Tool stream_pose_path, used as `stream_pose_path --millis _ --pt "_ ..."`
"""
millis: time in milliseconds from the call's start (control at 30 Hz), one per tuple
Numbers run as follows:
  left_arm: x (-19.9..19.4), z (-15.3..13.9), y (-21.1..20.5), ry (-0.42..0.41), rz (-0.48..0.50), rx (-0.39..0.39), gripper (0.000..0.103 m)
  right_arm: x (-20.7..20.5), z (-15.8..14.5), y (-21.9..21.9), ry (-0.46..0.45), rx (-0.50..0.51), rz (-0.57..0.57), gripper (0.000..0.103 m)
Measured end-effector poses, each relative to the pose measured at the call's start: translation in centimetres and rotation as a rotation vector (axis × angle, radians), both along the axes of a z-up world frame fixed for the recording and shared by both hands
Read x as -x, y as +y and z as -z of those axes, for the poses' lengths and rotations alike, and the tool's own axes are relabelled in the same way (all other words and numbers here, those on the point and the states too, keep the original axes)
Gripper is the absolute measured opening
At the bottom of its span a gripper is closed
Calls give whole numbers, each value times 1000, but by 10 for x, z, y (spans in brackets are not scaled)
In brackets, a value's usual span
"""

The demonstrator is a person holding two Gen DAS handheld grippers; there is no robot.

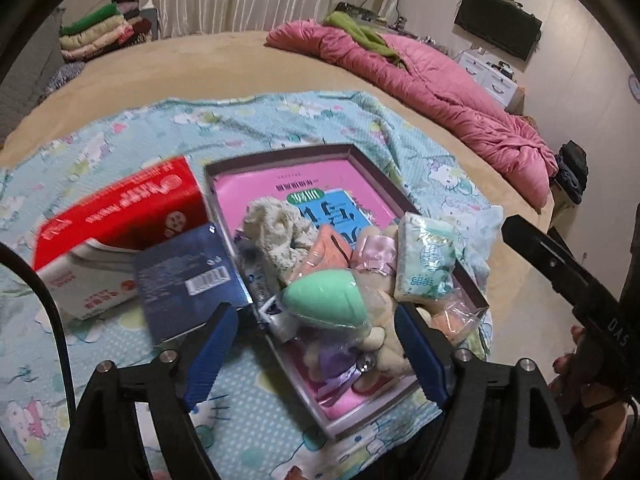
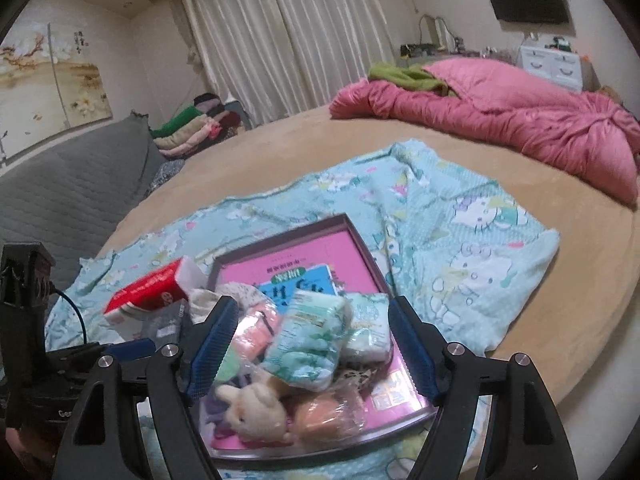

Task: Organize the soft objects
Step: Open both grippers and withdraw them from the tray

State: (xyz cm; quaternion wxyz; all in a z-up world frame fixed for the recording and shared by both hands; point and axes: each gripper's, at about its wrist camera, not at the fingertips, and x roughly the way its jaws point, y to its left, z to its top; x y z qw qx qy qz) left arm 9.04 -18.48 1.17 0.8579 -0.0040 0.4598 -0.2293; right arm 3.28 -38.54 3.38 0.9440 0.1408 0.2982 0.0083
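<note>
The gathering step is looking nearly done: soft things are sitting piled in the shallow box [image 1: 372,168] on the patterned sheet [image 1: 160,128], the green sponge [image 1: 326,296] at its 7 o'clock corner. Both the left gripper [image 1: 320,356] and right gripper [image 2: 310,348] are hanging spread wide above the pile, pinching nothing. Next probably comes reaching toward 10 o'clock for the red tissue pack [image 1: 120,216], lying outside the box.

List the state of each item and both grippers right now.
Left gripper: open, empty.
Right gripper: open, empty.
Tray box: lidless, piled with soft items.
Green sponge: in the tray.
Plush rabbit: lying in the tray.
Red tissue box: outside the tray.
</note>
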Motion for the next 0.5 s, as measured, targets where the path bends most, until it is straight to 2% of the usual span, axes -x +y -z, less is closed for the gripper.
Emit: stream_pose_path --millis 200,367,467,500 --pt "14 -24 13 -25 -23 -24 81 14 -25 22 -30 26 -16 79" --pt "27 -41 26 -59 -59 -63 82 29 -38 40 -41 -3 6 79" --pt "34 -50 35 -80 -74 -84 82 37 -44 51 -37 -9 2 89" --pt "37 -53 37 -85 -79 -98 82 39 -47 55 -38 1 -5 89"
